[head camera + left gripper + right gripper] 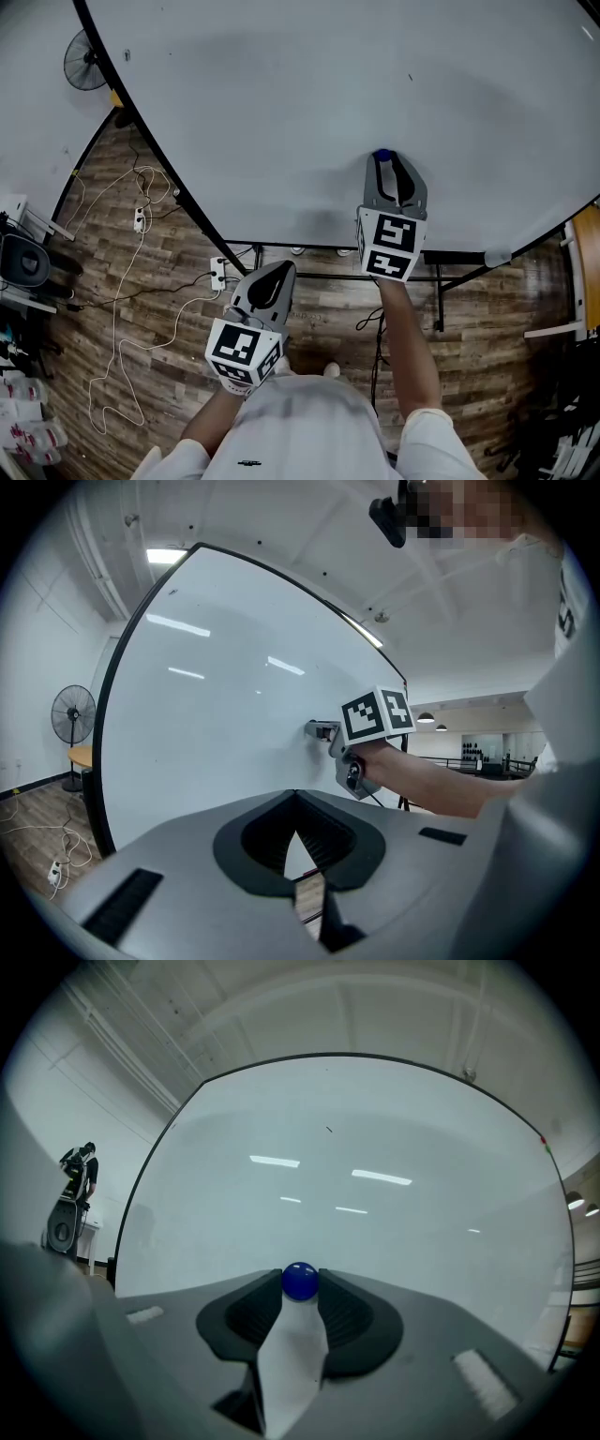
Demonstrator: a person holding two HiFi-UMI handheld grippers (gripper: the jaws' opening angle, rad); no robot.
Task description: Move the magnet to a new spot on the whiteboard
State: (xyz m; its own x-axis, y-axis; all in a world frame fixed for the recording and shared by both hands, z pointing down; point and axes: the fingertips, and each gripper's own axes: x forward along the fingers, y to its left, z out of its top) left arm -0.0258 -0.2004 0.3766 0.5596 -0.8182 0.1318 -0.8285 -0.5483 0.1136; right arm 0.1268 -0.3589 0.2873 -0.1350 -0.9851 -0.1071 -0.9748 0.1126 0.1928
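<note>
magnet in the grip, the move itself not yet done
the right gripper [385, 161] has its jaws narrowed round the blue magnet [300, 1281] – the pads seem to touch both sides, though contact is hard to confirm. the magnet sits on the whiteboard [281, 103], lifting and re-placing left to do. the left gripper [296, 803] is closed and empty – held well back.

On my feed the person wears a white shirt [300, 422] with short sleeves and a small dark mark low on the front, and a black camera [387, 517] is mounted at the head. The left gripper [281, 270] and the right gripper [390, 161] share one build: a smooth grey shell that tapers to two jaws lined with dark ribbed pads [345, 1314], and behind it a white cube [389, 242] printed with black square markers
</note>
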